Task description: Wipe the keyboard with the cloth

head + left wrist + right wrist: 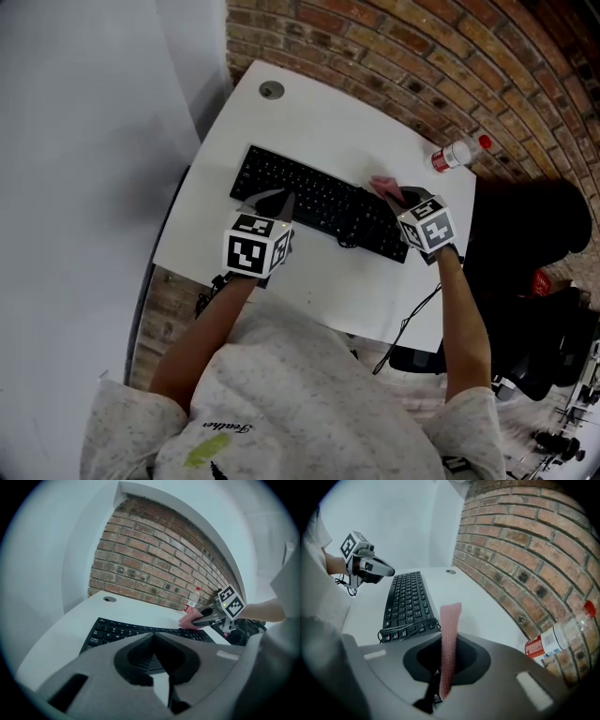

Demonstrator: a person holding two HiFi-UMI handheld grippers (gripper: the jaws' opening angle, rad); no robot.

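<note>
Pink cloth [449, 620] clamped in right tool [397, 198] at right end of keyboard [309, 199]; left tool [153, 638] closed, empty; wiping seems barely started

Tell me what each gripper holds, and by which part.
Right gripper: the pink cloth, pinched at its near end. Left gripper: nothing, jaws shut.
</note>
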